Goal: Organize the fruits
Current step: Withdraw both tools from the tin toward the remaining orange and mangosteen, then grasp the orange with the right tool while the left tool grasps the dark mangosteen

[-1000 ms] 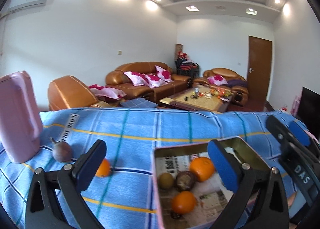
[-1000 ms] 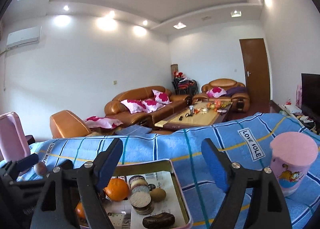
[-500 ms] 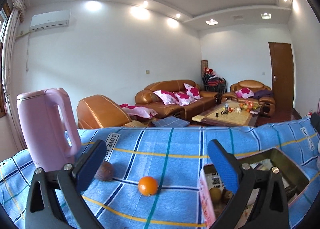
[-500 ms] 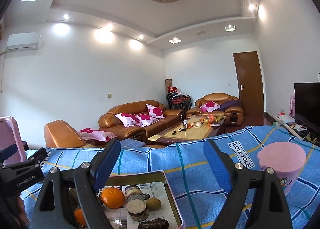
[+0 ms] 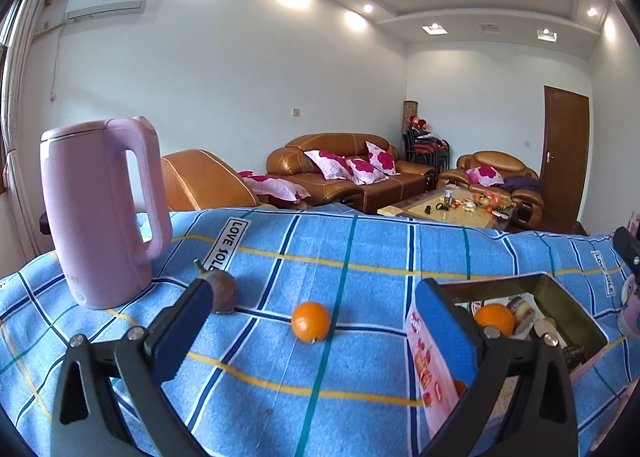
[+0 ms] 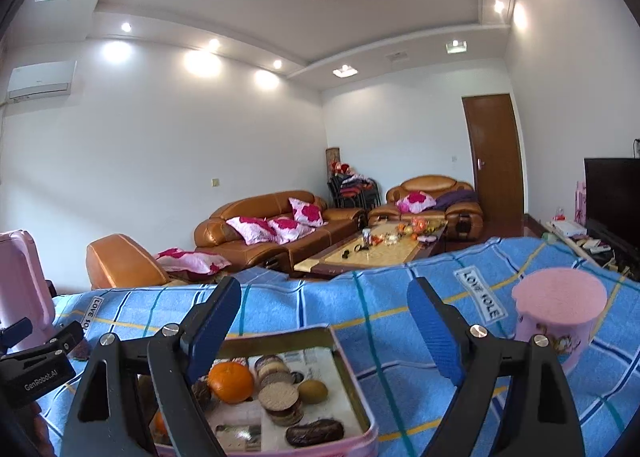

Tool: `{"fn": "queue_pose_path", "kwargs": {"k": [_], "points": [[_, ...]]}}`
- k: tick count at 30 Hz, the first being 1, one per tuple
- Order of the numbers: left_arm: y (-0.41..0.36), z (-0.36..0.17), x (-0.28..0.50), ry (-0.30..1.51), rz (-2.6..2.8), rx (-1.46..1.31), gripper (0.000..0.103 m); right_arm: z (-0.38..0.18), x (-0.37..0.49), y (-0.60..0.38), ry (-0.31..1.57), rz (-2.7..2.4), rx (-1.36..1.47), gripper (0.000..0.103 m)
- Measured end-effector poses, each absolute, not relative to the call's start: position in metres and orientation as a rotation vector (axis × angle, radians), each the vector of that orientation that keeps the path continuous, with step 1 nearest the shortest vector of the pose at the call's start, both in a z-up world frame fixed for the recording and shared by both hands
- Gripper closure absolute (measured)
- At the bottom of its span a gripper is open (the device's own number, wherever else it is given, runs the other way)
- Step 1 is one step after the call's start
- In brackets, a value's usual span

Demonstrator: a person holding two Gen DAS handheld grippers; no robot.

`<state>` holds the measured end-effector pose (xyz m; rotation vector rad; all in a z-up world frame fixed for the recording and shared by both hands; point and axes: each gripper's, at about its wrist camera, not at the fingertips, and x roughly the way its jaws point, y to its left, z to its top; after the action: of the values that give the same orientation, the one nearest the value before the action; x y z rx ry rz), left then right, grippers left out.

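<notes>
**Both grippers released above the blue cloth, one orange outside the tin**

The left gripper (image 5: 312, 321) has its jaws wide apart and grasps nothing. Between its blue pads, on the cloth, lies a loose orange (image 5: 311, 321). At about 9 o'clock from this orange, partly behind the left pad, lies a brown passion fruit (image 5: 224, 291) with a short stem. The pink kettle (image 5: 102, 209) stands upright at 10 o'clock from that fruit, its handle towards the room.

The right gripper (image 6: 324, 329) is also released, with nothing between its pads. Below it, at 6 o'clock, sits the open tin box (image 6: 336, 341) lined with newspaper. Inside the tin are an orange in the tin (image 6: 231, 382), a stack of round biscuits (image 6: 278, 397), a kiwi (image 6: 313, 391) just beside them, and a dark oblong piece (image 6: 315, 432) near the front wall. A pink cup (image 6: 556, 317) with a cartoon picture stands at 3 o'clock from the tin, well apart.

The surface is a blue checked blanket (image 5: 360, 253) with yellow, white and green lines. Behind it the room has brown leather sofas (image 6: 276, 225) with pink cushions, a low coffee table (image 6: 380, 249), a brown door (image 6: 494, 157) and white walls with ceiling spotlights.
</notes>
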<state>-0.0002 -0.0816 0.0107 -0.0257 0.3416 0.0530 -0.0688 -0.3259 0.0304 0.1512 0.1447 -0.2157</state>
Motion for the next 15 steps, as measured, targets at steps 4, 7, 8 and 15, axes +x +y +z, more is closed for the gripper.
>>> {"fn": "queue_pose_path", "kwargs": {"k": [4, 7, 8, 15], "points": [[-0.080, 0.010, -0.010, 0.349, 0.036, -0.007, 0.000, 0.027, -0.068, -0.320, 0.192, -0.215, 0.163, 0.017], [-0.079, 0.008, -0.016, 0.368, 0.021, -0.001, 0.000, 0.024, -0.066, -0.313, 0.243, -0.210, 0.164, 0.017], [-0.079, 0.009, -0.017, 0.377, 0.011, 0.001, 0.000, 0.024, -0.066, -0.311, 0.252, -0.208, 0.157, 0.017], [-0.067, 0.018, -0.021, 0.376, -0.031, 0.090, 0.000, 0.024, -0.070, -0.278, 0.302, -0.129, 0.085, 0.017]]}}
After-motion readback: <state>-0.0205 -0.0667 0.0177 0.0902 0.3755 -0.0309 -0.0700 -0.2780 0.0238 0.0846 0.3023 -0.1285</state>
